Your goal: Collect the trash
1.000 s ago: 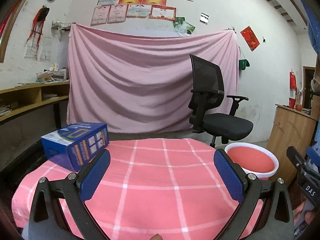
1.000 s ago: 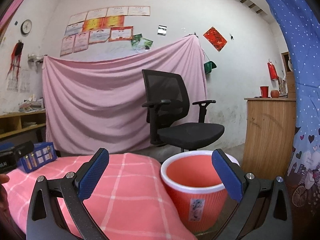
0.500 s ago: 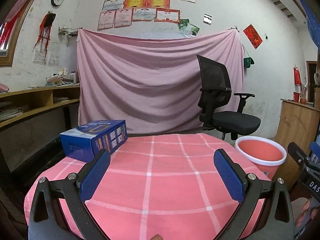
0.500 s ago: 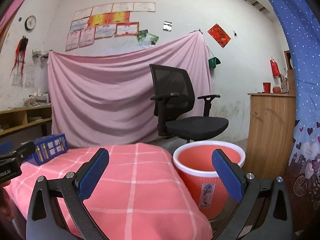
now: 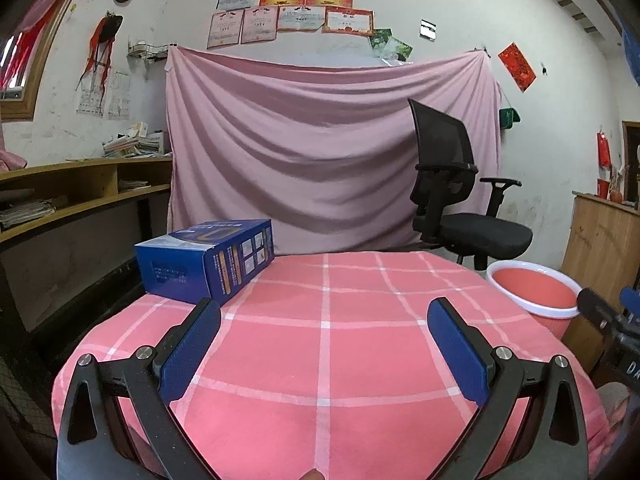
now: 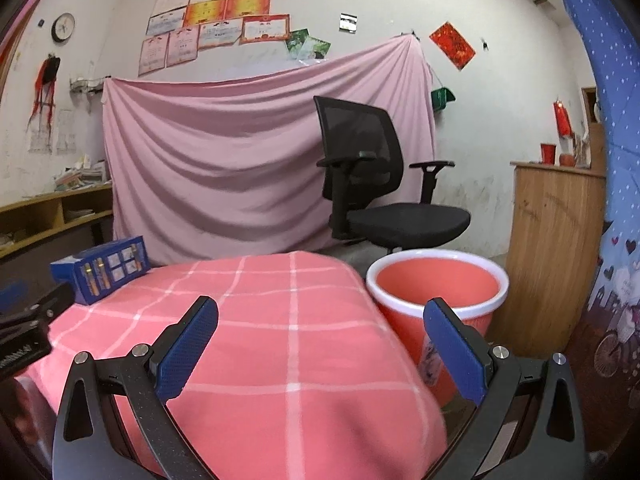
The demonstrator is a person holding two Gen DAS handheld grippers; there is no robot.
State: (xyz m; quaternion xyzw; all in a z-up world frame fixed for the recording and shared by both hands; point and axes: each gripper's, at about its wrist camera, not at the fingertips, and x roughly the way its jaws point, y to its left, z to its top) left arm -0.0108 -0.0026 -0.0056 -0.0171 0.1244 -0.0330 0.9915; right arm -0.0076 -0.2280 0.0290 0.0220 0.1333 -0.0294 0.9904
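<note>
left wrist view, left to right: wooden shelving along the left edge, papers stacked on it. blue box left of centre, resting on the far left part of the pink checked tablecloth. left gripper low in the frame, jaws spread wide, nothing between the blue pads, only cloth behind the gap. the left pad's tip sits just below the box's near corner in the picture; cannot tell if they touch. pink sheet hangs on the back wall, centre. black office chair right of centre. red bin with white rim at lower right, beside the table edge, inside looks bare. part of the other gripper at the far right edge.

right wrist view, left to right: dark gripper part at the left edge. blue box at centre left, on the far left of the cloth. right gripper low centre, jaws wide apart, holding nothing. office chair centre right. red bin just right of the table, partly behind the right pad. wooden counter right, red cup on top. blue dotted curtain down the right edge.
</note>
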